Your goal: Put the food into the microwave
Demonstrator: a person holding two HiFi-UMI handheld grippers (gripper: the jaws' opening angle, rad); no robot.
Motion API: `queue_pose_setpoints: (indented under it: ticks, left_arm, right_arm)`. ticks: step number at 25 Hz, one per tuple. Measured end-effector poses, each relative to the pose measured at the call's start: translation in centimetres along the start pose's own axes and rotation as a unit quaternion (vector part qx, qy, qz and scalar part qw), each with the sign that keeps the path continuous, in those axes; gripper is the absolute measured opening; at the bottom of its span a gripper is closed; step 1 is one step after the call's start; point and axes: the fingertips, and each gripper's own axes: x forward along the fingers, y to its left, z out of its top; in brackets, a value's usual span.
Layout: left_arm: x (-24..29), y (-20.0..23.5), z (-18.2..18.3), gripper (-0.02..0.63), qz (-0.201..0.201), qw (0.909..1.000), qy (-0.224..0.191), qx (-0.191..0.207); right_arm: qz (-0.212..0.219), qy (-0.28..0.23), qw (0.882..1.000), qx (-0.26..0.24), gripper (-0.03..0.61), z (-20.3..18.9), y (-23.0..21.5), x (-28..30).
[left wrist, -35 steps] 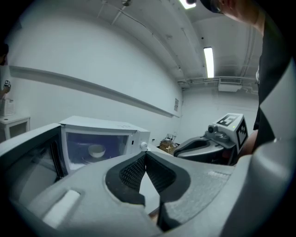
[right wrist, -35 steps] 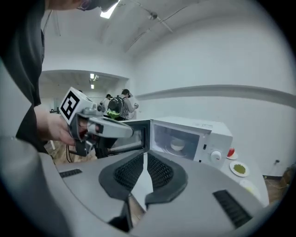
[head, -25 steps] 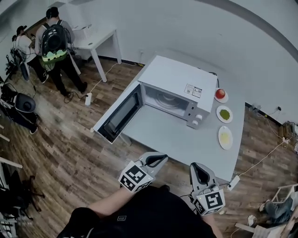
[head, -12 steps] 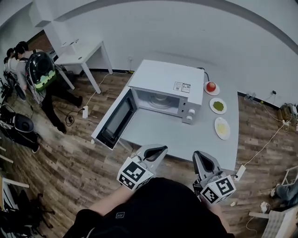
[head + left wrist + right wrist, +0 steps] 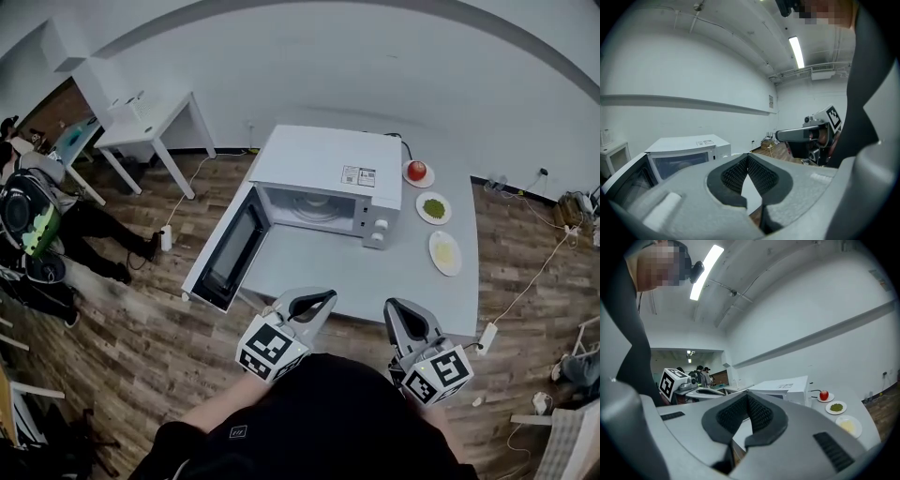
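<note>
A white microwave [image 5: 323,167] stands on the grey table [image 5: 328,272] with its door [image 5: 225,251] swung open to the left and its cavity empty. Right of it lie three small plates: one with a red fruit [image 5: 417,171], one with green food [image 5: 433,208], one with yellow food [image 5: 445,251]. My left gripper [image 5: 328,297] and right gripper [image 5: 392,306] hover side by side at the table's near edge, both shut with nothing between the pads. The right gripper view shows the plates [image 5: 836,407] beside the microwave [image 5: 785,386]. From the left gripper view I see the microwave [image 5: 689,149].
A white side table [image 5: 150,114] stands at the back left. A person with a backpack [image 5: 26,214] is at the left edge on the wood floor. Cables and a power strip [image 5: 486,337] hang off the table's right end.
The head view has swung, so the microwave sits more centred. The person with the backpack has walked toward the left edge. Both grippers stay at the near table edge.
</note>
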Motion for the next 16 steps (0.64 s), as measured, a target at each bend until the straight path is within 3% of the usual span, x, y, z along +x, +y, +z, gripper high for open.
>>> queue_pose_setpoints:
  ticks: [16]
  left_arm:
    - [0.9,1.7,-0.6,0.008,0.000,0.9998,-0.002,-0.018]
  right_arm:
    - [-0.001,0.020,1.000,-0.008,0.012,-0.5,-0.7,1.8]
